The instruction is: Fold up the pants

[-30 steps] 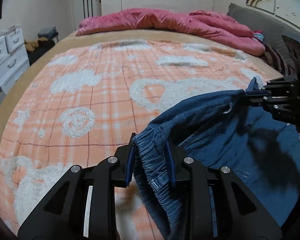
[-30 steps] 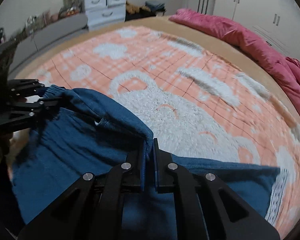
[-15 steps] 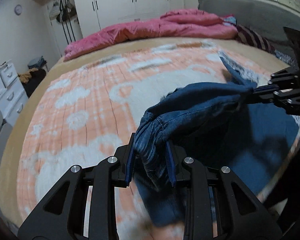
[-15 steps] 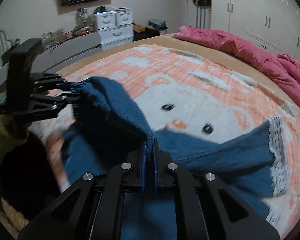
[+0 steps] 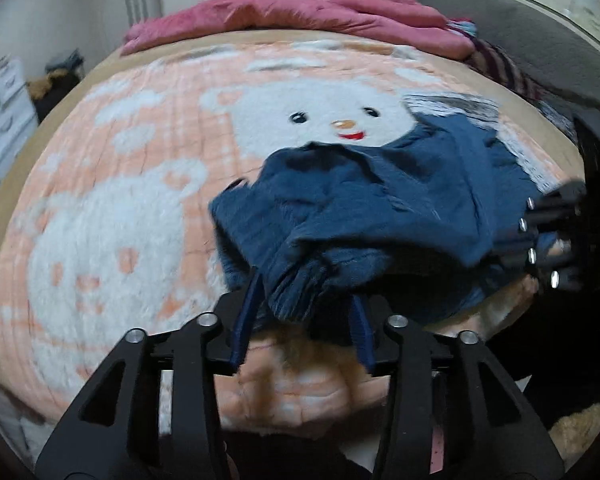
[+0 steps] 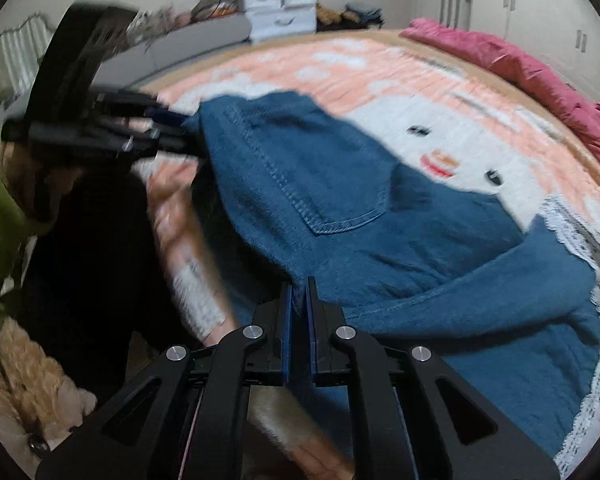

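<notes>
The blue denim pants [image 5: 380, 200] lie bunched near the bed's front edge, with a back pocket showing in the right wrist view [image 6: 340, 200]. My left gripper [image 5: 304, 300] has its jaws parted, with the gathered waistband still bunched between them. It shows at the left in the right wrist view [image 6: 168, 128]. My right gripper [image 6: 299, 304] is shut on a fold of the pants' edge. It shows at the right in the left wrist view [image 5: 548, 240].
The pants rest on an orange and white bear blanket [image 5: 140, 160] that covers the bed. A pink duvet [image 5: 300, 12] lies along the far side. White drawers [image 6: 280, 4] stand beyond the bed. A plush toy [image 6: 24, 372] sits on the floor at the left.
Both grippers pulled the pants back toward the bed's front edge and lowered them. My left gripper's jaws spread wider around the waistband. The right one stayed shut.
</notes>
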